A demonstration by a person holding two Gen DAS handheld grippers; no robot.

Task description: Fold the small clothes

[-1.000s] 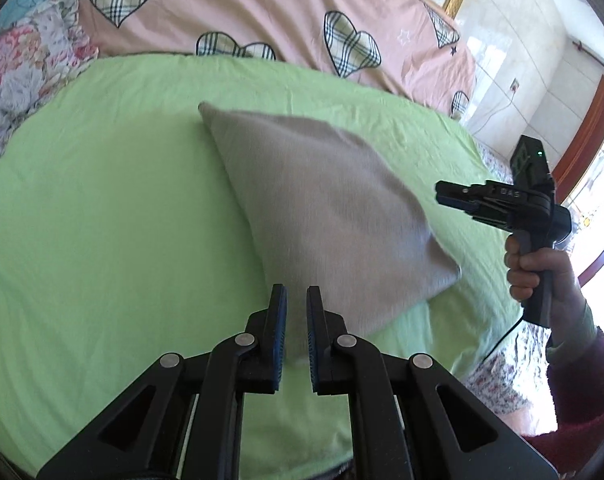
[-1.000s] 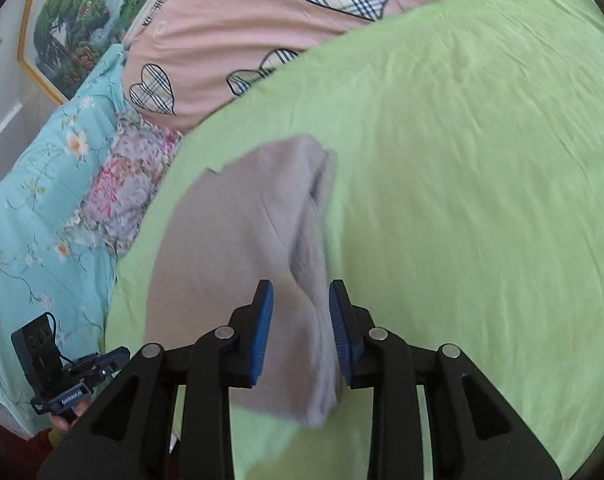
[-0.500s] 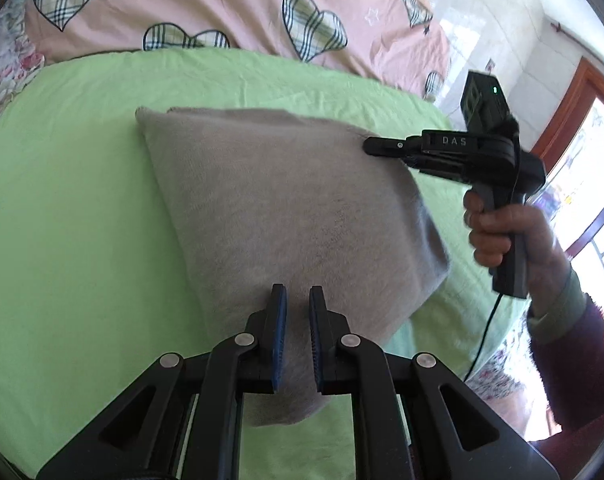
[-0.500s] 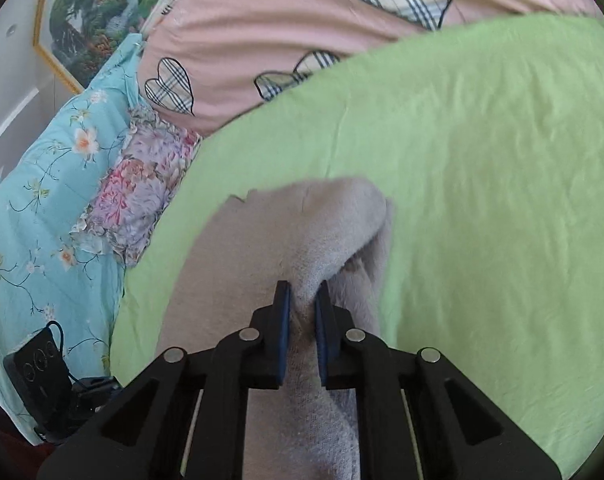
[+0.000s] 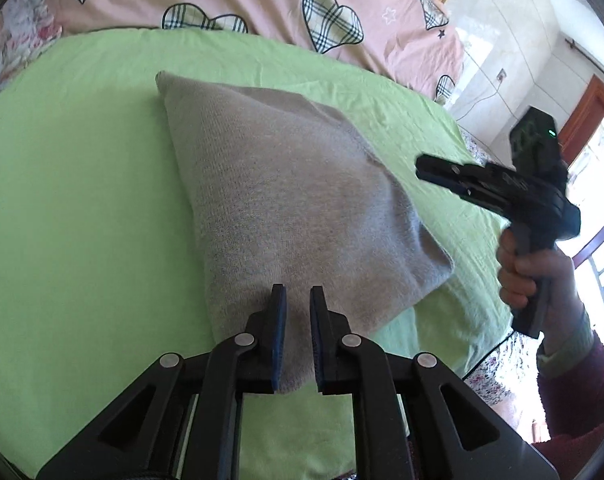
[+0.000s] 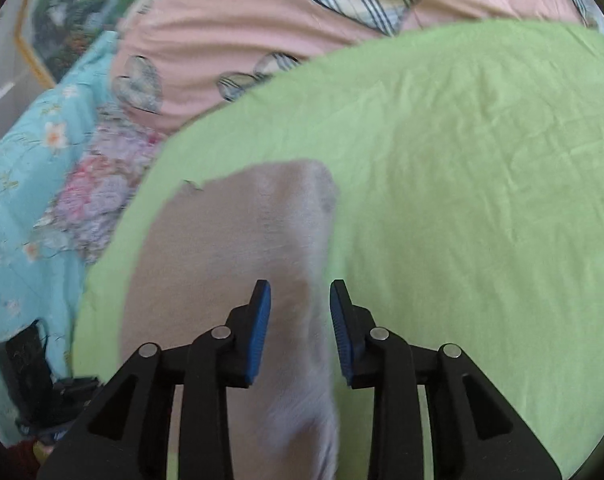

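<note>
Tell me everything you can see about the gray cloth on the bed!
The gray cloth looks soft and knitted. It lies folded flat on the green sheet, one corner pointing toward the pink heart blanket. The left gripper has its fingers on either side of the near edge; the right gripper hovers open over it.

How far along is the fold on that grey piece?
Done: the grey garment lies folded into a compact shape on the green sheet. In hand: nothing; the right gripper is open above its edge, and the left gripper is slightly parted over its near end. Left: perhaps one more fold or smoothing.
</note>
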